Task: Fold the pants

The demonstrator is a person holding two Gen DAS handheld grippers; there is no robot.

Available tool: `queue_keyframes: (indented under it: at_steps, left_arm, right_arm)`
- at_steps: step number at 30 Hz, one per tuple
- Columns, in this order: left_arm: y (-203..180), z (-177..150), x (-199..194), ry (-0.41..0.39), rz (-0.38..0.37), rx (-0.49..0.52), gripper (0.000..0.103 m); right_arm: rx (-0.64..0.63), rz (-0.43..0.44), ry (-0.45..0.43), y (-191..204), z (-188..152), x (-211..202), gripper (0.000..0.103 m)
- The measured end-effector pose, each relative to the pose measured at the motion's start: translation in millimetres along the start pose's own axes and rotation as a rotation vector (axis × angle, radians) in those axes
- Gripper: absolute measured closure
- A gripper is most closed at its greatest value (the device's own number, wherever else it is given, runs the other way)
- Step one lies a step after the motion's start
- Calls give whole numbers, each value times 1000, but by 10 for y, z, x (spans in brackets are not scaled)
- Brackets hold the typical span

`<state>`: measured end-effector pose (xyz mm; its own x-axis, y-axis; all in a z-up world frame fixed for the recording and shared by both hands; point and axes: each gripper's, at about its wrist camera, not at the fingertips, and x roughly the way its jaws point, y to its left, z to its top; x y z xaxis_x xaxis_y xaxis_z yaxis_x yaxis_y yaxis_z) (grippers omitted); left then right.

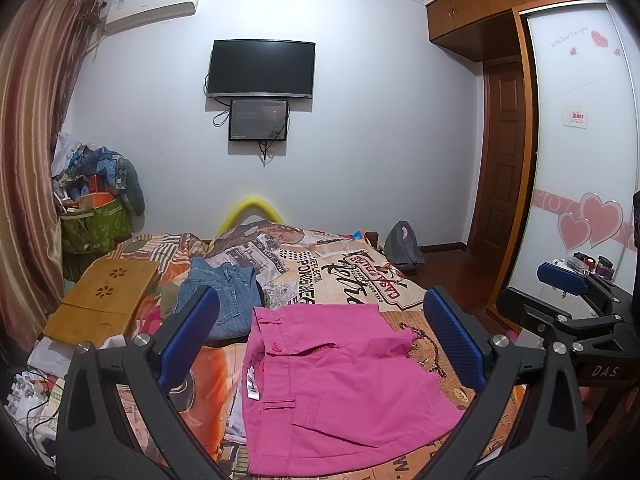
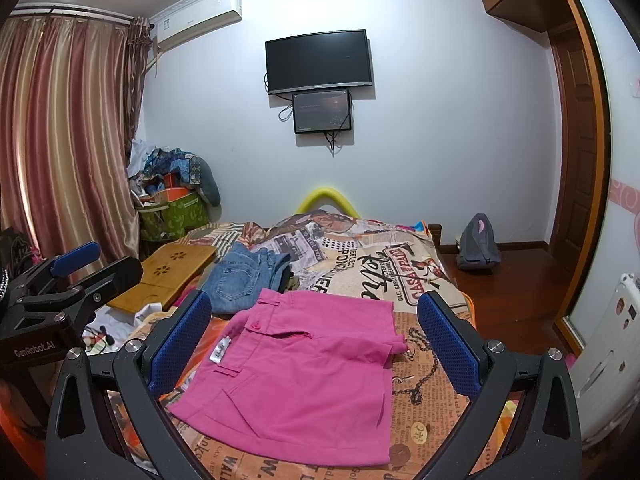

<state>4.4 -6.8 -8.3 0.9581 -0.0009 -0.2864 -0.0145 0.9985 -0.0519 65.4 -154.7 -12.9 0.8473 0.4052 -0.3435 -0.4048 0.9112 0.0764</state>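
Pink pants point(image 1: 340, 392) lie folded flat on the patterned bedspread point(image 1: 360, 276), waistband to the left with a white label showing. They also show in the right wrist view point(image 2: 304, 380). My left gripper point(image 1: 320, 340) hovers above them, open and empty, its blue pads wide apart. My right gripper point(image 2: 316, 344) is likewise open and empty above the pants. The right gripper shows at the right edge of the left wrist view point(image 1: 564, 280); the left gripper shows at the left of the right wrist view point(image 2: 76, 260).
Folded blue jeans point(image 1: 224, 296) lie behind the pink pants. A bamboo lap tray point(image 1: 104, 300) sits at the bed's left. A green basket of clutter point(image 1: 96, 224) stands by the curtain. A grey backpack point(image 1: 404, 244) is on the floor by the door.
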Motion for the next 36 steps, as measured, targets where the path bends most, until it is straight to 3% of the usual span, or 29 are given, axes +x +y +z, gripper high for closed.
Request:
queue_keyframes:
  at_steps: [25,31,36]
  left_arm:
    - [45,-63,104,-2,13,15,0]
    - [337,-254,423,115,33,-1,0]
    - [645,-536,768,263,51,-56,0]
  right_arm:
    - [-3,-18,17,-33,-56,48,0]
    - [-19,-108,74,-281,-239,221,0]
    - [-36,-168,202,-578,-556,467,1]
